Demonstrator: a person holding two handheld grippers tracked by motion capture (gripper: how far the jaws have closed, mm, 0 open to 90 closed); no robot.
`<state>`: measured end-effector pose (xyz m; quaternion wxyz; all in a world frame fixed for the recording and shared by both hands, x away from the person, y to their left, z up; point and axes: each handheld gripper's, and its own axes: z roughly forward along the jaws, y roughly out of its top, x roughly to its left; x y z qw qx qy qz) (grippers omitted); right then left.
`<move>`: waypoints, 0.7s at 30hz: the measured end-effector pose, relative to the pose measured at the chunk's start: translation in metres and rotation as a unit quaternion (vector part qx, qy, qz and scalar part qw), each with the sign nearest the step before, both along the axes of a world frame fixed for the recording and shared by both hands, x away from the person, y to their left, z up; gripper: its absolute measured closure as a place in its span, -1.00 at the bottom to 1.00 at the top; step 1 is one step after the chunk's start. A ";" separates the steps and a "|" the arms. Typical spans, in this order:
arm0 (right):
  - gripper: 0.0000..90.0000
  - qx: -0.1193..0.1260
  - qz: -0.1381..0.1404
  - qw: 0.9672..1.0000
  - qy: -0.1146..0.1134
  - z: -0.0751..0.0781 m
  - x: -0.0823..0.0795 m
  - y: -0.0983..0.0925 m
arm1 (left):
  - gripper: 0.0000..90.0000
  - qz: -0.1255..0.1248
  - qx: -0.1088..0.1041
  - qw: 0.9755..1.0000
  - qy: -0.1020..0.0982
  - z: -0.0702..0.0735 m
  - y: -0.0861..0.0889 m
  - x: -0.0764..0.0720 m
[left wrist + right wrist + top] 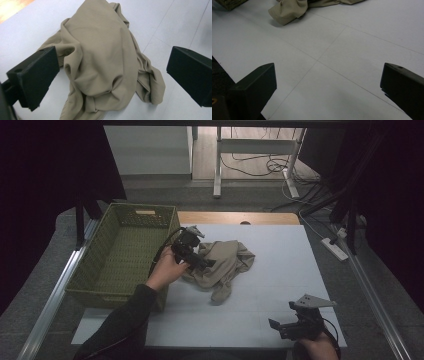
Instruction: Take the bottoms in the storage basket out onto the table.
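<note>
Right tongs (282,326) spread over bare table (352,62); left tongs (112,75) spread, straddling beige cloth (100,55).

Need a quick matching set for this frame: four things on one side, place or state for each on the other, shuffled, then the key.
Things:
1. left gripper
2. right gripper
3. beige cloth
4. green basket

Place or state:
A. crumpled in a heap on the white table top
B. open, at the near right edge of the table, above bare surface
C. stands at the left edge of the table, nothing visible inside
D. open, jaws on either side of the cloth heap

Pairs: 1-D, 2-B, 3-A, 4-C
</note>
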<state>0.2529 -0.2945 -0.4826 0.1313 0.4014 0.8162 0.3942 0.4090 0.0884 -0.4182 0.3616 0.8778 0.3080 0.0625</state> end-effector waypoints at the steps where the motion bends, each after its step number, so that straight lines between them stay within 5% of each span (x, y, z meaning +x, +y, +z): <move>1: -0.98 0.000 0.000 1.000 0.000 0.000 0.000 0.000 | -1.00 -0.001 -0.006 1.000 -0.002 0.000 0.002 0.000; 21: -0.98 -0.001 -0.001 1.000 0.001 0.000 0.000 0.000 | -1.00 0.007 -0.079 0.997 0.011 -0.005 0.042 -0.014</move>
